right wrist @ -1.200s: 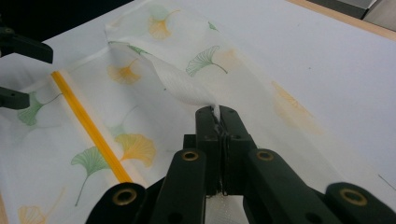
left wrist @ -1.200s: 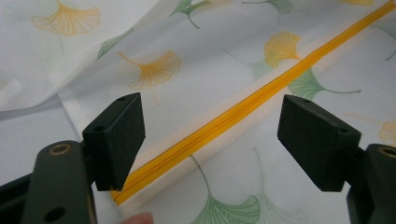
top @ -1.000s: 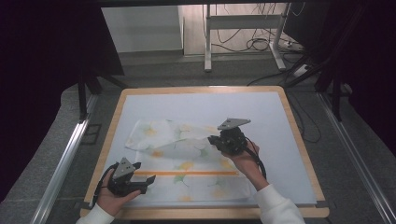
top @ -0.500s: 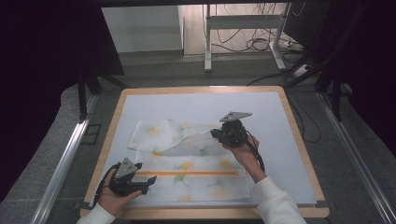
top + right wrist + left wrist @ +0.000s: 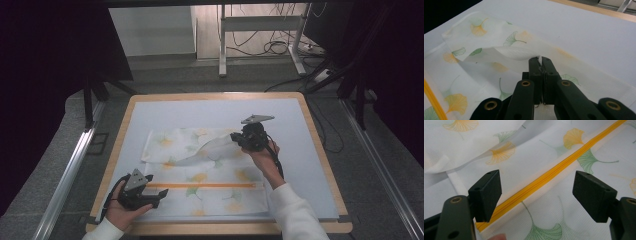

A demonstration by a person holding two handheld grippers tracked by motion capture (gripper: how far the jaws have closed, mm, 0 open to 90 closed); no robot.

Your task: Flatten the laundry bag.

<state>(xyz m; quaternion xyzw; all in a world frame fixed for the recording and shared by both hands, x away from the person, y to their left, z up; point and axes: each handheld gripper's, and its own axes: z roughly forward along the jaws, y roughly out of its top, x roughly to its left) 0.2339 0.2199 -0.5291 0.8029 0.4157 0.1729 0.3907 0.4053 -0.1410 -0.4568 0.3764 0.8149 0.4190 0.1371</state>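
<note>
A white mesh bag point(image 5: 200, 177) printed with ginkgo leaves lies on the pale blue mat point(image 5: 200, 112). An orange zipper point(image 5: 210, 185) runs along its near part. My right gripper point(image 5: 235, 139) is shut on a raised fold of the bag; in the right gripper view its jaws point(image 5: 540, 60) pinch the cloth edge point(image 5: 511, 53) above the flat layer. My left gripper point(image 5: 159, 196) sits low at the zipper's left end. In the left gripper view it point(image 5: 537, 192) stands open, with the zipper point(image 5: 554, 173) running diagonally between its jaws, untouched.
The mat lies on a wooden-rimmed table point(image 5: 210, 96); its far strip and right side are bare. Beyond the table stand metal desk legs point(image 5: 222, 45) and loose cables point(image 5: 280, 47) on the floor. A metal rail point(image 5: 65, 175) runs along the left.
My right gripper has moved away from the person and slightly right, drawing the pinched fold with it, so the bunched cloth has spread flatter. The left gripper has stayed put.
</note>
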